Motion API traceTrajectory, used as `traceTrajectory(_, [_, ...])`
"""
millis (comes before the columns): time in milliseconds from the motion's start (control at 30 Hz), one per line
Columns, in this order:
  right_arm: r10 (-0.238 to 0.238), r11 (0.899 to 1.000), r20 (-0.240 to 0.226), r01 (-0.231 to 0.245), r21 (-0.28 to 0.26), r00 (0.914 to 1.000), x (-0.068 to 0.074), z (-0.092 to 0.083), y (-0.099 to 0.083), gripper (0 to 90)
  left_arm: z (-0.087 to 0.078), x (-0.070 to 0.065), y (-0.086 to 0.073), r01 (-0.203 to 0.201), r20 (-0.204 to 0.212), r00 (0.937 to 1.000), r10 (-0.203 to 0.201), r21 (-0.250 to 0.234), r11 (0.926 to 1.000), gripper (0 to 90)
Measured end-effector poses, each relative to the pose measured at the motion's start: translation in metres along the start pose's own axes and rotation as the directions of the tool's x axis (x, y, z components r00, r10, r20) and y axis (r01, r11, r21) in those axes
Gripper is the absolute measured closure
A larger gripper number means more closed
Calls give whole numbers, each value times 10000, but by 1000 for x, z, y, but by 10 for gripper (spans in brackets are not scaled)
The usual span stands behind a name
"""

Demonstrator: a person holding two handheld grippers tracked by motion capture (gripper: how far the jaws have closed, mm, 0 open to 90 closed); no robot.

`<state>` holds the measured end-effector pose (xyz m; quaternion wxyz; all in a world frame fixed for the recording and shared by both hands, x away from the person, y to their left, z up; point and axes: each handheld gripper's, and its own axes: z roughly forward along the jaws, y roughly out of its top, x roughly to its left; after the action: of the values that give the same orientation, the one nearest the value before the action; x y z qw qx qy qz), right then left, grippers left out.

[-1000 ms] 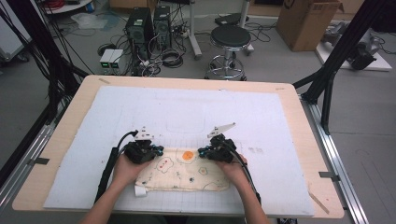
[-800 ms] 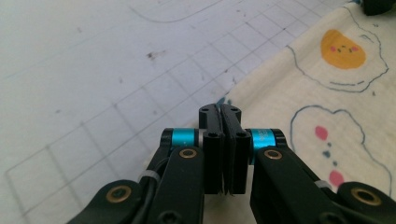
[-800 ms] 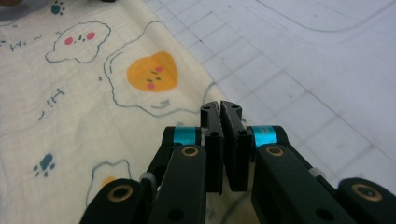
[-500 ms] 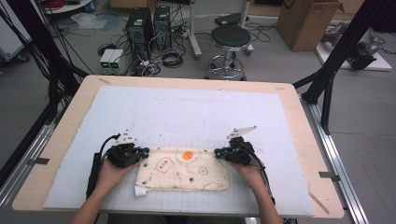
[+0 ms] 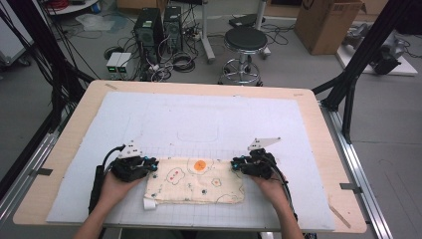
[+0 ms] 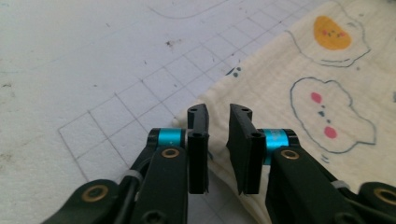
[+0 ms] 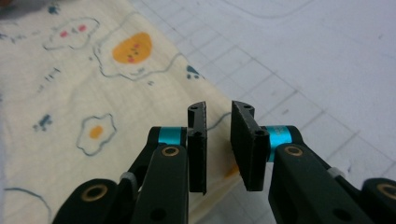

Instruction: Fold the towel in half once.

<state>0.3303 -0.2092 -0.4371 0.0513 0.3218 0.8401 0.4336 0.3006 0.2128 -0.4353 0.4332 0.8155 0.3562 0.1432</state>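
A cream cloth printed with fried eggs lies flat and folded on the white gridded mat near the table's front edge. My left gripper sits at the cloth's far left corner and my right gripper at its far right corner. In the left gripper view my left gripper has its jaws slightly parted over the cloth corner. In the right gripper view my right gripper is likewise parted above the cloth edge. Neither pair of jaws pinches any fabric.
The mat covers most of the wooden table, with bare wood at its edges. Beyond the table stand a stool, computer towers with cables and a cardboard box. A small white tag sticks out at the cloth's near left corner.
Both grippers have slid outward along the cloth's far edge, from near its middle to its two far corners. The cloth has stayed in place.
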Motion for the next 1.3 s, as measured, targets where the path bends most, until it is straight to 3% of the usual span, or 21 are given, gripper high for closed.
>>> traceTrajectory(100, [-78,9997,-99,76,-218,9999,2,-2,1,683,-9,0,0,198,347,9992,-184,-392,9990,733])
traceTrajectory(333, [-264,9985,-45,262,-487,9996,12,-11,3,574,-24,-1,-1,108,352,9994,-69,-1119,9937,665])
traceTrajectory(667, [-264,9977,186,275,-619,9995,20,-18,2,380,-27,-1,-1,190,595,9982,-111,-1341,9908,593])
traceTrajectory(867, [-81,9970,300,104,-766,9995,21,-20,2,336,-26,0,1,270,691,9975,-173,-1421,9895,546])
traceTrajectory(1100, [-331,9976,371,353,-598,9988,23,-18,3,337,-27,0,2,472,763,9964,-361,-1492,9877,512])
traceTrajectory(1300, [-315,9974,247,330,-641,9992,24,-18,5,340,-25,0,2,403,662,9973,-317,-1329,9903,477])
